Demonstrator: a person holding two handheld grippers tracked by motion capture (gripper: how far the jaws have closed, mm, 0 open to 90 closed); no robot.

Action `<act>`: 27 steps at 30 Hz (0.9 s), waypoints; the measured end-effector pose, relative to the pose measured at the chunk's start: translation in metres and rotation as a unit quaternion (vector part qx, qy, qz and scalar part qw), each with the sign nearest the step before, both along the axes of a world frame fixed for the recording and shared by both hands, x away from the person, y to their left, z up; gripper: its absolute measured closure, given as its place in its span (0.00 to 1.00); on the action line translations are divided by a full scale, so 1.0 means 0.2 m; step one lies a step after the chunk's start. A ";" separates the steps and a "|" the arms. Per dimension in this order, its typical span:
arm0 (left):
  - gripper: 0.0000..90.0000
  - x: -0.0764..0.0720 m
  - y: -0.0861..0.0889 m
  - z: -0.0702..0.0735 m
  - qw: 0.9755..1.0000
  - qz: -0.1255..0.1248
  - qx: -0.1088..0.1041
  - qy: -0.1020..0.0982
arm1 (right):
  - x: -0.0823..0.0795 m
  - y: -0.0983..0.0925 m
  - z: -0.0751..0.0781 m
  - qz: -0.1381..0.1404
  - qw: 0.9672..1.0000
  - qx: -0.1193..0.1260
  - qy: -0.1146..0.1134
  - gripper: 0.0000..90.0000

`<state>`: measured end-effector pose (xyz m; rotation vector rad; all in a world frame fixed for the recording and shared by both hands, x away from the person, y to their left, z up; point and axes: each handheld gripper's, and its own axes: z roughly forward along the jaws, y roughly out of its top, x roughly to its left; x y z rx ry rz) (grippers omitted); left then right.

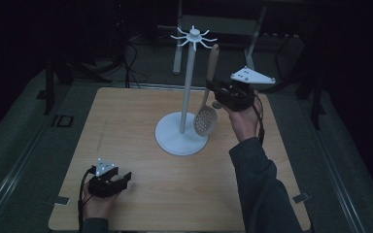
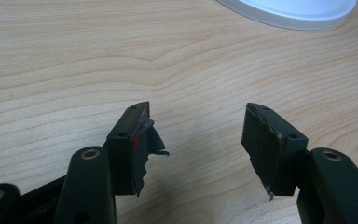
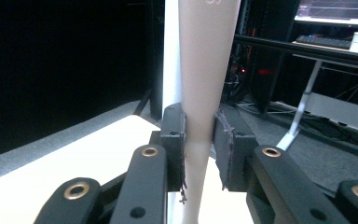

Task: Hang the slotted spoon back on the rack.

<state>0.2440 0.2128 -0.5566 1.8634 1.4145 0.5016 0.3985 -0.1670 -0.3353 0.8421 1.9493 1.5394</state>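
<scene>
Spoon (image 1: 208, 97) held near-vertical, handle uppermost, clamped in right gripper (image 1: 222, 92) just beside the rack pole (image 1: 188, 82); left gripper (image 1: 119, 180) released.

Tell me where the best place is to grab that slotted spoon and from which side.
Grip the slotted spoon on its narrow handle, just above the perforated bowl, coming in from the side away from the white stand. The handle is slim and nearly upright, so jaws close flat on it, as the right gripper does now; the bowl is too wide.
</scene>
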 end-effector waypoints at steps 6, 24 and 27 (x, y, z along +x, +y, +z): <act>0.47 0.00 0.00 0.00 1.000 -0.001 0.000 -0.001 | 0.02 0.02 0.00 0.009 1.000 -0.001 0.006 0.83; 0.47 0.00 0.00 0.00 1.000 -0.002 0.000 0.000 | 0.07 0.08 -0.01 0.015 1.000 -0.005 0.025 0.83; 0.47 0.00 0.01 0.00 1.000 0.000 -0.001 0.001 | 0.09 0.10 -0.01 0.014 0.999 -0.006 0.028 0.83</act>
